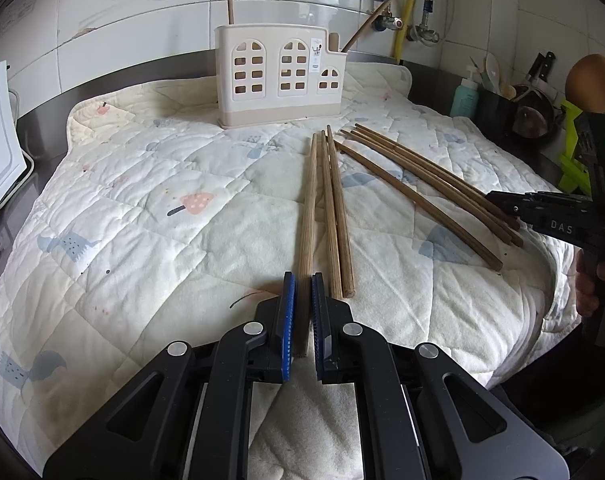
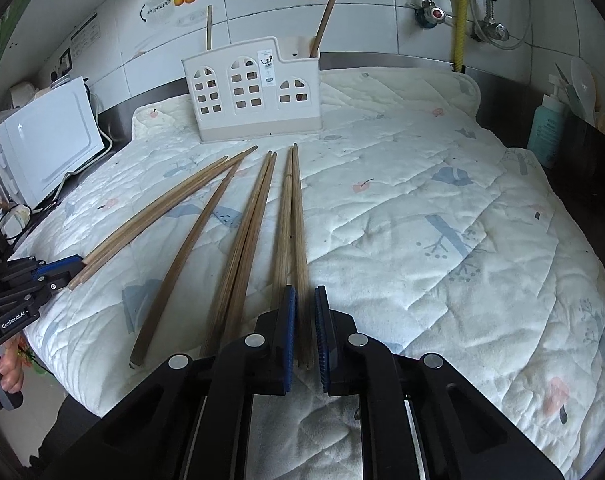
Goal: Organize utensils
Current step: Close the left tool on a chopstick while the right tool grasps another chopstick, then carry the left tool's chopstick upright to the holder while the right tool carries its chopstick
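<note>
Several wooden chopsticks lie on a quilted mat [image 1: 142, 208]. My left gripper [image 1: 303, 280] is shut on the near end of one chopstick [image 1: 308, 208] at the left of a group of three. My right gripper [image 2: 305, 294] is shut on the near end of one chopstick [image 2: 298, 216] of the rightmost pair. It also shows at the right of the left wrist view [image 1: 502, 204]. A cream utensil holder [image 1: 280, 76] with arched windows stands at the back of the mat, with two chopsticks upright in it. It shows in the right wrist view too [image 2: 254, 88].
A white appliance [image 2: 46, 140] stands left of the mat. A teal bottle [image 2: 546, 128] and a dark container with utensils [image 1: 502, 108] stand at the right. Pipes and a yellow hose [image 1: 406, 8] run down the tiled wall behind.
</note>
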`<state>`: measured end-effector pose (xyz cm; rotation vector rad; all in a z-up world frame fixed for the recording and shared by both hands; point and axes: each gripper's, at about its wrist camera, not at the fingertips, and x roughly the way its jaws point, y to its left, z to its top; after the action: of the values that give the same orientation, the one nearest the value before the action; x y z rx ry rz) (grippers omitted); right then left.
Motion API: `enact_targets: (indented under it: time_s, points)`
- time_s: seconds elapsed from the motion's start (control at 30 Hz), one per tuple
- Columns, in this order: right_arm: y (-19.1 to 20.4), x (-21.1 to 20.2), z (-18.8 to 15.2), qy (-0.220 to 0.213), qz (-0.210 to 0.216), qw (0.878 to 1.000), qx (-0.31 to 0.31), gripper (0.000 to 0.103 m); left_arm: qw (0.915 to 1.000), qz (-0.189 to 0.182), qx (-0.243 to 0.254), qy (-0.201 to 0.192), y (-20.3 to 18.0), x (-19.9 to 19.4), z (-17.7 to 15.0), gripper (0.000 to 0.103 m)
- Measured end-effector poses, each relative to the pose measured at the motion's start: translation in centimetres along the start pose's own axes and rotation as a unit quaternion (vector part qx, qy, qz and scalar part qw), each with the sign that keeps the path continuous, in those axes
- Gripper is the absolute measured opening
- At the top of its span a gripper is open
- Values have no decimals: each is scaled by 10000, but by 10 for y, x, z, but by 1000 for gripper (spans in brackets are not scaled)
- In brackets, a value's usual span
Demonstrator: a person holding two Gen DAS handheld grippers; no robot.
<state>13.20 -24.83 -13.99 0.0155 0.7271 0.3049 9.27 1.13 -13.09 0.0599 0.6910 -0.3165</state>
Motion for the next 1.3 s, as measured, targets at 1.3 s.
enact_targets:
  time_s: [1.3]
  points:
    - [30, -100, 122, -1205, 237, 9912, -492, 6, 9950, -422, -380, -817, 20, -57, 79, 6]
